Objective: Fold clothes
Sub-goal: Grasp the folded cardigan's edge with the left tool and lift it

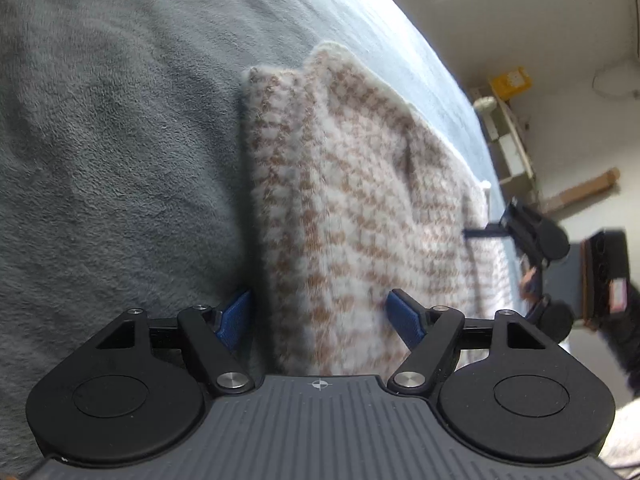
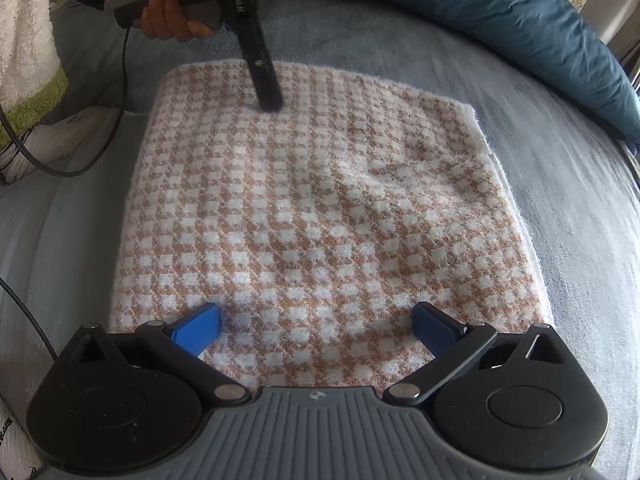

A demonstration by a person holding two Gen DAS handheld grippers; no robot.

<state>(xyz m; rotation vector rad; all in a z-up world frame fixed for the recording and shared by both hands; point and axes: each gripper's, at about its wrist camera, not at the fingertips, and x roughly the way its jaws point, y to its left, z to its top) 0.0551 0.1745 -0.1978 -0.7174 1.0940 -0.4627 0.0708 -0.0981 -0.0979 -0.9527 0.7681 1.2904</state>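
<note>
Item: checked knit garment [image 2: 320, 208], lying as a flat, squared, layered rectangle on the grey-blue bedspread [image 2: 560, 208]. My left gripper [image 1: 320, 316] and right gripper [image 2: 316, 328]: both spread, pinching nothing. Handling note: press layers level, edges aligned.

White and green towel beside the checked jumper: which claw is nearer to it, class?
Left. The left claw is over the far edge of the jumper, towards the towel; the right claw hovers over its near edge, farther off.
</note>
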